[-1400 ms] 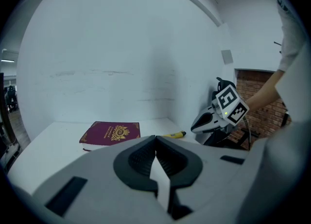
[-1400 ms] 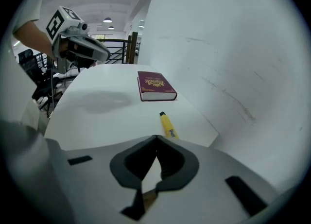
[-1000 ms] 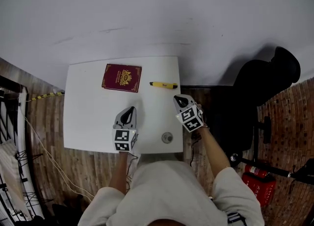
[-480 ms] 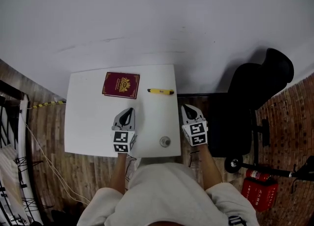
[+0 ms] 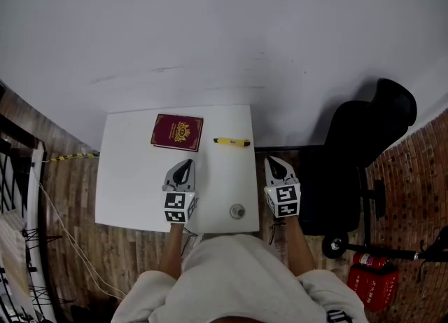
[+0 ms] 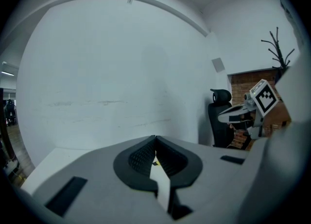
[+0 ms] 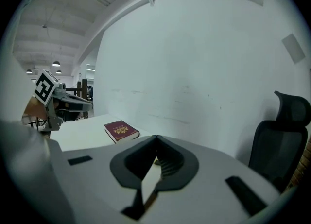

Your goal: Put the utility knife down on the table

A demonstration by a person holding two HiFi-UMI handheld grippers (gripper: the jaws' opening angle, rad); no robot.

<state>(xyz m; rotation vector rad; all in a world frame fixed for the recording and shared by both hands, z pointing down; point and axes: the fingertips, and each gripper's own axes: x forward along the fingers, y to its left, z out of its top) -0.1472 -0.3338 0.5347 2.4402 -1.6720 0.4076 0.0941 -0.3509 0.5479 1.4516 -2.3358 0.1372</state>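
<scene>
the yellow utility knife (image 5: pixel 232 141) lies on the table (image 5: pixel 133 174). left gripper (image 5: pixel 185 165) and right gripper (image 5: pixel 277 163) are pinched closed, empty.

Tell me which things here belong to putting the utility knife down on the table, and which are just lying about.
Job: utility knife, already lying on the white table; left tool and right tool, both shut and empty.
Lying about: maroon book, small round metal piece near the table's front edge, black office chair, red fire extinguisher.
</scene>
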